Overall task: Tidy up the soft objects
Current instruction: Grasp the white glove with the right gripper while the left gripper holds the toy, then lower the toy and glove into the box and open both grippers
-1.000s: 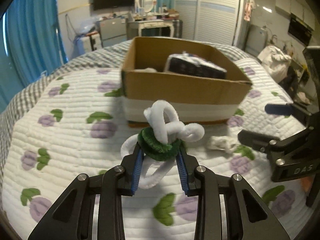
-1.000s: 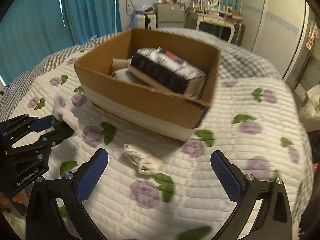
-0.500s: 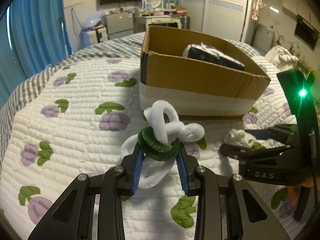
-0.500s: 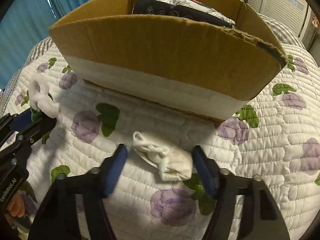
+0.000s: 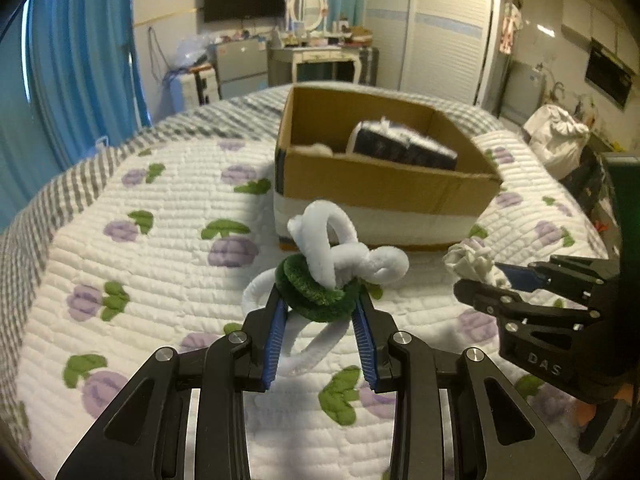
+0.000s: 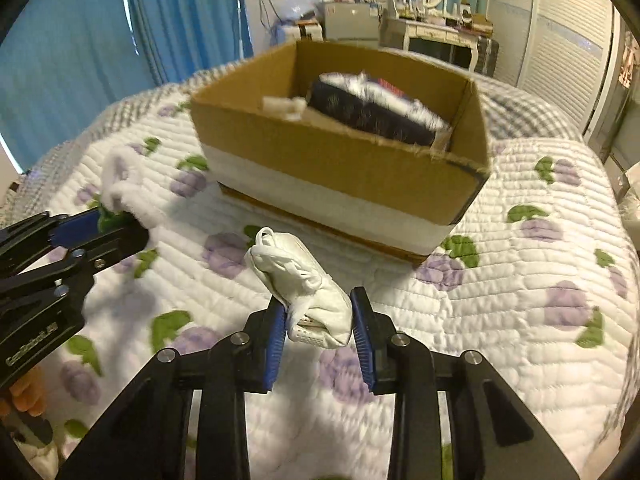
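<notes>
A crumpled white fabric bundle with a looped strap point(image 6: 304, 292) sits between the right tongs point(image 6: 320, 334), whose jaws are closing on it; the pads look pressed against its sides, lifted just off the white quilted bedspread with purple flowers point(image 6: 520, 280), probably for dropping into the open brown cardboard box point(image 6: 340, 156) just behind. The left tongs point(image 5: 320, 320) stand narrow, clamped on a tangle of green and white fuzzy chenille stems point(image 5: 332, 264), held up near the box's front wall.
</notes>
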Action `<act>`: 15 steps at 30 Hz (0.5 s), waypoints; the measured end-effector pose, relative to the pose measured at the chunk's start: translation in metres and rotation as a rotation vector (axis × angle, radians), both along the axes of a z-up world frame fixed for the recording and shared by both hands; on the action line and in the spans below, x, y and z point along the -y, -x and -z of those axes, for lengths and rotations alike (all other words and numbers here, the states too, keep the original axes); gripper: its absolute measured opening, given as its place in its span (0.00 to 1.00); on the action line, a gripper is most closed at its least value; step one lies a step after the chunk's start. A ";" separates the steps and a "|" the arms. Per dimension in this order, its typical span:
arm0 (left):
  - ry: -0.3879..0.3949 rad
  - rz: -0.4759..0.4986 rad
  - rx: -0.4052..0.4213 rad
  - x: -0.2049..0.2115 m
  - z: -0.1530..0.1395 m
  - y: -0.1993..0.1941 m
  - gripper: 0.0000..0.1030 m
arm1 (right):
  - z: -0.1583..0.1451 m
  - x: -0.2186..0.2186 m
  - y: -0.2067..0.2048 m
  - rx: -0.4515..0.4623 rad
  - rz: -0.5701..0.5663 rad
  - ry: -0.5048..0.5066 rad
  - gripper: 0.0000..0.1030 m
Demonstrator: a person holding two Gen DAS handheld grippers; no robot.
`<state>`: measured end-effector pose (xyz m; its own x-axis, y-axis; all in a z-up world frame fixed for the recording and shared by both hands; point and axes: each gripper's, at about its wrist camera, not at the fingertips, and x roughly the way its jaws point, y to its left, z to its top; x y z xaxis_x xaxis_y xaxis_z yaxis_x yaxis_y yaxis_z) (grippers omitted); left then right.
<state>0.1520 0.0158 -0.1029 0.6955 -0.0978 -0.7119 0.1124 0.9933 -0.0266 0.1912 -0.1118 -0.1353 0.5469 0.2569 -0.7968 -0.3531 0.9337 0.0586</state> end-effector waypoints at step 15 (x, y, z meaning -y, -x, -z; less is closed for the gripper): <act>0.003 0.049 0.175 0.027 -0.105 0.011 0.31 | -0.161 0.022 0.020 0.282 -0.020 -0.059 0.30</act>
